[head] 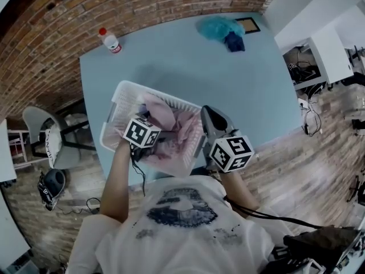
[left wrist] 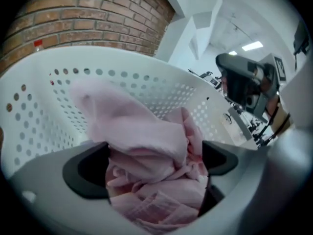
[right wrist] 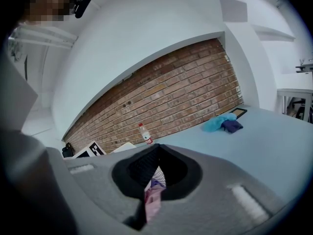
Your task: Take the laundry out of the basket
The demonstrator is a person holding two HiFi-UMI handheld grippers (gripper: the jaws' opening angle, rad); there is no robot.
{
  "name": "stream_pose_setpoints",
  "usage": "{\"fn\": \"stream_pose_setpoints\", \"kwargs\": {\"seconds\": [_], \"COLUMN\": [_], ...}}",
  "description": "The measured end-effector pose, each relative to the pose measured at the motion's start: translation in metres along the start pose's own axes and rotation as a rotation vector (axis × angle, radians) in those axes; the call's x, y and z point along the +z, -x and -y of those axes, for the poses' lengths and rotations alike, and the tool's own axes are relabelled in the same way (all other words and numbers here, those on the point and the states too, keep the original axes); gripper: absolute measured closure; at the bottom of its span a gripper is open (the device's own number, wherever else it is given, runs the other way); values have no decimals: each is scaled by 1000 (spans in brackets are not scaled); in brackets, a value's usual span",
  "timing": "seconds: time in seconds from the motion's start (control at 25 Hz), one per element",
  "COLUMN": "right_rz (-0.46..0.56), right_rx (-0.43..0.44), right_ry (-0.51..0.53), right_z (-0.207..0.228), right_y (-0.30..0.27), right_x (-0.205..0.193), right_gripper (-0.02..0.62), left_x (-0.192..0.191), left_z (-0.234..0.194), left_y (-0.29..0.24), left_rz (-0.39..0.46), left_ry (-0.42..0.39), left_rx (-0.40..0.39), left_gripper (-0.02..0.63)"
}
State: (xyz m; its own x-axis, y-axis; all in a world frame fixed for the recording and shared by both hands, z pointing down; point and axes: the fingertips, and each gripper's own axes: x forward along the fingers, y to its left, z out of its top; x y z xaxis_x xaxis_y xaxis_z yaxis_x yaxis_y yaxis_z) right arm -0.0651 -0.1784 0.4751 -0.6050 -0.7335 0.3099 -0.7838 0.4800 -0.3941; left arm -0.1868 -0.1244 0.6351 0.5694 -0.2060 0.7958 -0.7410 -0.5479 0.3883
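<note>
One white perforated basket (head: 117, 112), pink laundry (head: 171, 119) heaped inside, blue table (head: 188, 61)

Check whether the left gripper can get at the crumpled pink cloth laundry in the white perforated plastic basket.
Probably yes. The left gripper has its jaws wide apart inside the open-topped white perforated basket, with the pink laundry already between them and nothing covering it.

Pale blue table (head: 188, 67) mostly free; white perforated plastic basket (head: 122, 94) packed full.
Beyond the basket the top lies bare between a clear red-capped plastic bottle (head: 109, 40) at the far left and a turquoise-and-navy cloth heap (head: 224, 30) far right; heaped pink laundry (head: 165, 116) fills the basket to its walls.
</note>
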Motion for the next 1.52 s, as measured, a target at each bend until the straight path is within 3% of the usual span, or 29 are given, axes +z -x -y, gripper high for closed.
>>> {"fn": "stream_pose_setpoints", "kwargs": {"seconds": [0.16, 0.4, 0.68, 0.76, 0.84, 0.92, 1.04, 1.12, 1.36, 1.52], "right_rz": [-1, -1, 1, 0, -3, -5, -3, -1, -2, 1], "right_rx": [-7, -10, -16, -18, -21, -24, -28, -33, -46, -49], "right_ry": [-4, -19, -40, -45, -52, -59, -64, -67, -81, -87], "right_z": [3, 5, 10, 11, 13, 15, 17, 19, 24, 25], "right_y": [1, -2, -3, -3, -4, -4, -3, -1, 0, 3], "right_x": [-1, -2, -4, -4, -4, -5, -6, -6, -8, -8], "right_gripper": [597, 597, 597, 597, 597, 597, 597, 597, 597, 597], "left_x": [-7, -22, -28, -45, -71, -66, -45, -54, -67, -68], "left_z": [1, 18, 19, 28, 48, 51, 31, 35, 20, 18], "left_y": [-11, -31, -49, -47, -46, -57, -76, -79, -107, -108], "left_rz": [-75, -210, -276, -375, -506, -497, -428, -472, -506, -508], "left_ry": [-41, -165, -213, -194, -120, -145, -253, -226, -302, -311], "left_rx": [-5, -48, -43, -53, -124, -129, -47, -71, 40, 67], "left_gripper": [32, 32, 32, 32, 32, 32, 31, 31, 25, 28]}}
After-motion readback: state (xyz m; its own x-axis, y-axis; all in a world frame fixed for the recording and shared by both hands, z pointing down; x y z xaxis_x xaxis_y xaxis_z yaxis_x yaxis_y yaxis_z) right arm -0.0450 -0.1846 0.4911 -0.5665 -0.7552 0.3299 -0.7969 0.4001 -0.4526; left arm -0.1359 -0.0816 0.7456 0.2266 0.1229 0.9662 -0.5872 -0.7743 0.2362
